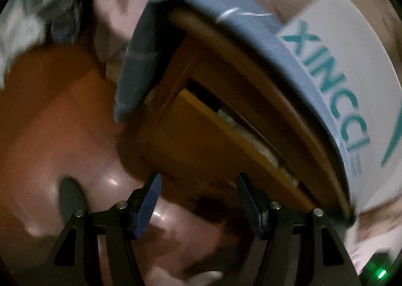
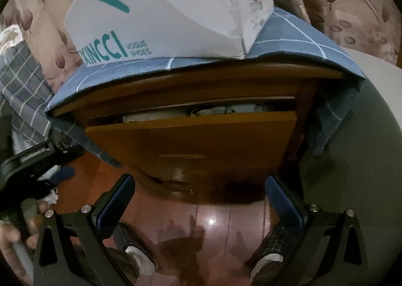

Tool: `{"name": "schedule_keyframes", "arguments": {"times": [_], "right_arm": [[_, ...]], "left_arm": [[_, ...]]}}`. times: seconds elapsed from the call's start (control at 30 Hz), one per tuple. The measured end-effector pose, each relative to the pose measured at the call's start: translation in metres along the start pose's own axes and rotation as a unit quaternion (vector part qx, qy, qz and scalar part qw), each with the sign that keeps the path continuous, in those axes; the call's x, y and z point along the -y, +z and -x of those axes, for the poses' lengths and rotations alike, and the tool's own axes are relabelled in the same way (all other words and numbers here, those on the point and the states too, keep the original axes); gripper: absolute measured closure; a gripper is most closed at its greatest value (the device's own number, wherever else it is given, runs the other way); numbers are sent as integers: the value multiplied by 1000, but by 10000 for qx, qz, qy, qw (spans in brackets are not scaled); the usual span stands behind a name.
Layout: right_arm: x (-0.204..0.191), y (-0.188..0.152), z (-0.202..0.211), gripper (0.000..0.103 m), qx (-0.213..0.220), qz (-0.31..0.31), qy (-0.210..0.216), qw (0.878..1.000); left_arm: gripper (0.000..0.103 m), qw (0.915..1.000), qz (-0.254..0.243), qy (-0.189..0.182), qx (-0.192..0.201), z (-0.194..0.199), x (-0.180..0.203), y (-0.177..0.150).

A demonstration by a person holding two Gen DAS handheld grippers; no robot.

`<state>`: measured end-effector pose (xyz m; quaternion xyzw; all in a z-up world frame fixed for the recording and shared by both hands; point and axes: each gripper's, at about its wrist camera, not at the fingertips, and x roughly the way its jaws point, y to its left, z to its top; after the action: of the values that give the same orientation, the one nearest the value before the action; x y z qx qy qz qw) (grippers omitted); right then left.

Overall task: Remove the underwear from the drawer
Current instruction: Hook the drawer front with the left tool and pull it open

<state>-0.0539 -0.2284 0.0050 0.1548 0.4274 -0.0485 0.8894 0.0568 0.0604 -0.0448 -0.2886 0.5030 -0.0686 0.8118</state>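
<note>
We see the drawer (image 2: 191,135) pulled out only a crack from the wooden nightstand (image 2: 311,100), and pale folded fabric, likely the underwear (image 2: 213,111), shows in the narrow gap behind the drawer front. Both claws are empty: the left claw (image 1: 198,200) stands half open with nothing between its pads, and the right claw (image 2: 198,200) is spread wide, hanging in front of the drawer over the shiny wooden floor (image 2: 213,223).

In our judgement the main risk is the gap itself. It looks too narrow for a claw to enter, so reaching in now could jam the fingers against the drawer front or the rail above it. The drawer needs opening further first, and we see no clear handle, only a dim recess low on the front; a pad could slip off that smooth wood.

A blue checked cloth (image 2: 289,35) drapes over the nightstand top and hangs down both sides. A claw could snag it and drag it. A white shoe box (image 2: 176,9) sits on that cloth, overhanging the front edge, so a tug might tip it down onto us.

The left-hand view is blurred and tilted, so we cannot judge how near that claw is to the drawer. Our feet (image 2: 140,261) stand close below.
</note>
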Motion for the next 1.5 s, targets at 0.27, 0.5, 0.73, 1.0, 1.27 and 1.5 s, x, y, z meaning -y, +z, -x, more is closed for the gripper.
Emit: {"name": "schedule_keyframes", "arguments": {"times": [0.27,0.5,0.73,1.0,1.27,1.5], "right_arm": [[8,2,-5,0,-149,-204,134,9996],[2,2,-4,0,-159,-89,233,9996],[4,2,-5,0,-204,-178,293,9992],[3,2,-3,0,-196,-174,341,9991],[6,1,-6,0,-319,-284,394,9983],[5,1,-5,0,-274,-269,334,9987]], "left_arm": [[32,9935,926,-661,92,-32,-9,19],[30,9818,1611,-1001,33,-54,-18,31],[21,9700,2139,-1154,-31,-71,-34,29],[6,9590,2555,-1227,67,-81,-55,6],[3,9306,3329,-1517,-144,-115,-75,-10],[3,9268,3503,-1339,-202,-128,-71,-7]]}}
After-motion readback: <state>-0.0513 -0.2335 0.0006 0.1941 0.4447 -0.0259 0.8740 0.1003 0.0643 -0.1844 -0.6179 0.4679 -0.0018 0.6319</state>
